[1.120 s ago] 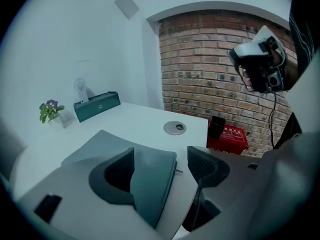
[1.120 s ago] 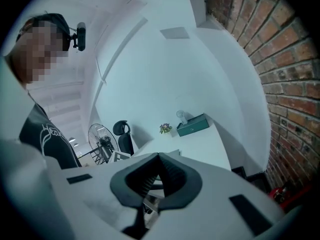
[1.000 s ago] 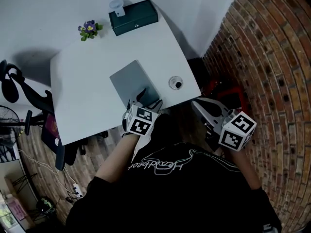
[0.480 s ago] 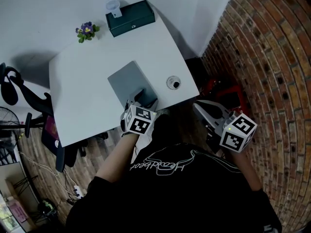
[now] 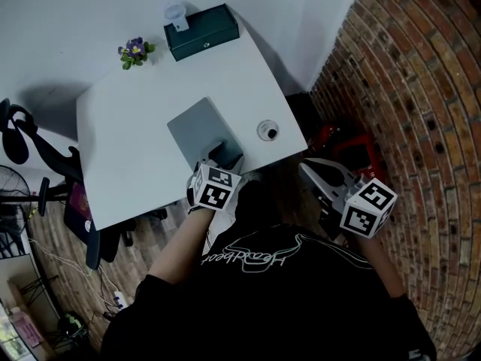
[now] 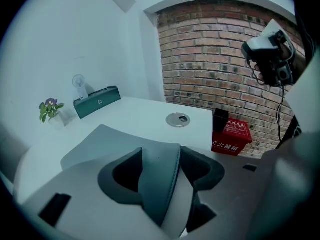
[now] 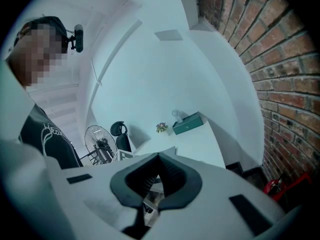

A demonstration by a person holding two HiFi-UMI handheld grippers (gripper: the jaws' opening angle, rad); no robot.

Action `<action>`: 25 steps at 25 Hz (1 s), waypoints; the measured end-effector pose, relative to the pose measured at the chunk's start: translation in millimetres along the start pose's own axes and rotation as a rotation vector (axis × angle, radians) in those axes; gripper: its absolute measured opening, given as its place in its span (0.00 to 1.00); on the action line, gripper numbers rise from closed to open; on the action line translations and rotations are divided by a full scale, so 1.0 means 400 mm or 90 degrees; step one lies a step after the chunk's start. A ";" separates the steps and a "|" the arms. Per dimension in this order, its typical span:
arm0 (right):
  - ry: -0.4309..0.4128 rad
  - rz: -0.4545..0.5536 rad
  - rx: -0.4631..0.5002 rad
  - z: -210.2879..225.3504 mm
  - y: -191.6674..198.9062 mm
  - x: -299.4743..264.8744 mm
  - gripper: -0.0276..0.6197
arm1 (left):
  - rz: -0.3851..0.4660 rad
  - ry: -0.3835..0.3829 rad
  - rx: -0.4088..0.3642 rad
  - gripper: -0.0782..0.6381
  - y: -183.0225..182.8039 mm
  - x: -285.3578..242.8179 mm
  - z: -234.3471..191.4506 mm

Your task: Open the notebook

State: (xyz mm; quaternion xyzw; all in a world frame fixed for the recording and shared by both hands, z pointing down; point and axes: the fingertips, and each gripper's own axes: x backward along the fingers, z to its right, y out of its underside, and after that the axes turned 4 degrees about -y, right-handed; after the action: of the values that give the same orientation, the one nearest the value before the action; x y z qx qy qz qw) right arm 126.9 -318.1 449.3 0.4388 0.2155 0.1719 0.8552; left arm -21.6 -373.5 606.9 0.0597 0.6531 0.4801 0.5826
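Note:
A closed grey notebook [image 5: 201, 130] lies on the white table [image 5: 135, 164], close to its near edge. My left gripper [image 5: 224, 155] is at the notebook's near corner. In the left gripper view that corner [image 6: 159, 171] stands between the two dark pads, and the jaws are closing on it with a wide gap still between them. My right gripper [image 5: 319, 173] hangs off the table's right side over the floor. Its jaws are shut with their tips together [image 7: 159, 158] and nothing between them.
A green box [image 5: 201, 30] and a small potted flower [image 5: 134, 50] stand at the table's far edge. A round metal grommet [image 5: 267, 131] sits right of the notebook. A brick wall [image 5: 421, 89] and a red box [image 6: 230, 136] are to the right, an office chair [image 5: 22, 138] to the left.
The left gripper's fingers have drawn closer together around the notebook's near corner. Both grippers have stayed in place.

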 end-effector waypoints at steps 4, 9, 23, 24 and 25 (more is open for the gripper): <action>0.001 0.000 0.000 -0.002 0.003 0.002 0.05 | 0.007 0.016 0.010 0.42 -0.002 0.001 0.008; -0.001 0.000 -0.003 -0.006 0.011 0.001 0.05 | 0.018 0.038 0.019 0.27 -0.012 0.014 0.032; -0.010 0.001 0.006 -0.035 0.020 0.006 0.05 | 0.044 0.015 0.022 0.18 -0.032 0.047 0.029; -0.012 0.001 0.007 -0.038 0.021 0.005 0.05 | 0.044 0.014 0.025 0.18 -0.034 0.052 0.028; -0.014 0.001 0.008 -0.041 0.022 0.006 0.05 | 0.044 0.013 0.028 0.18 -0.036 0.058 0.027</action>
State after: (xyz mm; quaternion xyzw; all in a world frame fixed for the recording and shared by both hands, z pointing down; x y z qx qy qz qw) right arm 119.5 -301.0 447.4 0.4463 0.2069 0.1666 0.8546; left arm -13.0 -360.2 582.0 0.0904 0.6668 0.4861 0.5576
